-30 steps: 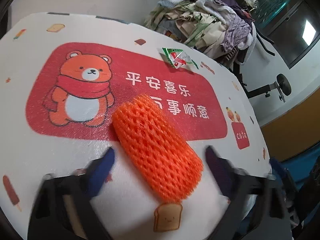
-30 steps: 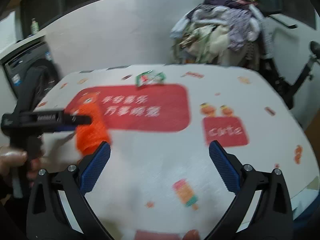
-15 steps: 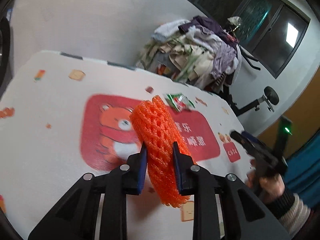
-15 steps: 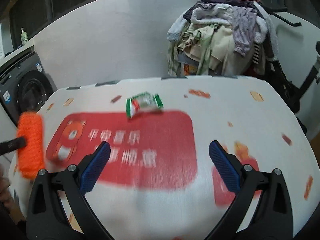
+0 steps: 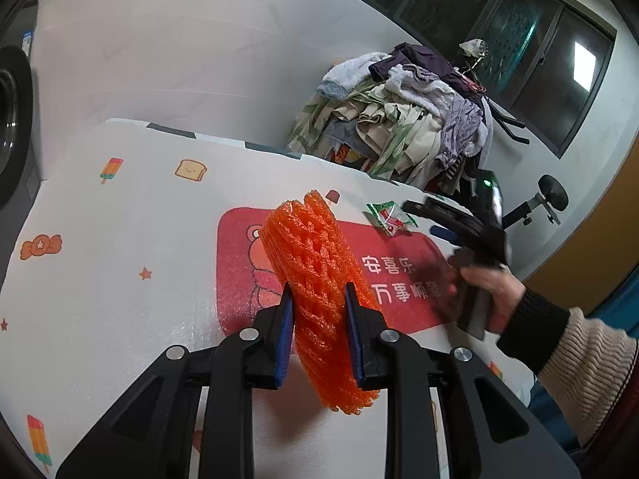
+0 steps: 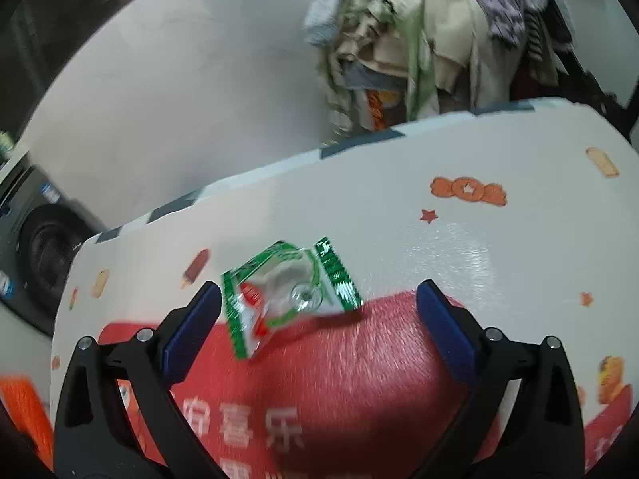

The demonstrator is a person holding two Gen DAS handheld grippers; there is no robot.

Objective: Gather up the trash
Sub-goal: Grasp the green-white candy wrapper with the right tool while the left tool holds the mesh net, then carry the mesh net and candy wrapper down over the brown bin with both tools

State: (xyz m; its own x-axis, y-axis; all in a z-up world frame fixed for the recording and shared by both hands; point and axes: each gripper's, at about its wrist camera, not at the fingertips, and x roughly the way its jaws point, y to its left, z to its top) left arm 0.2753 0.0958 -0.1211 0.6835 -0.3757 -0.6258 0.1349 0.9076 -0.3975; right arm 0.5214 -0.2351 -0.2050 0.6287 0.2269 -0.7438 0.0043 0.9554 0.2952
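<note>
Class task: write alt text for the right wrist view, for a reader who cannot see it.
The open right gripper hovers around a crumpled green-and-white wrapper lying on the cartoon-print table cover, jaws wide either side. Behind are a laundry pile and washing machine.

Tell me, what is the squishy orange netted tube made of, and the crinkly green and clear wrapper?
The orange netted tube looks like soft foam mesh, matte: open diamond holes, pinched where the left gripper squeezes it. The green and clear wrapper looks like thin glossy plastic film: see-through, creased, shiny.
</note>
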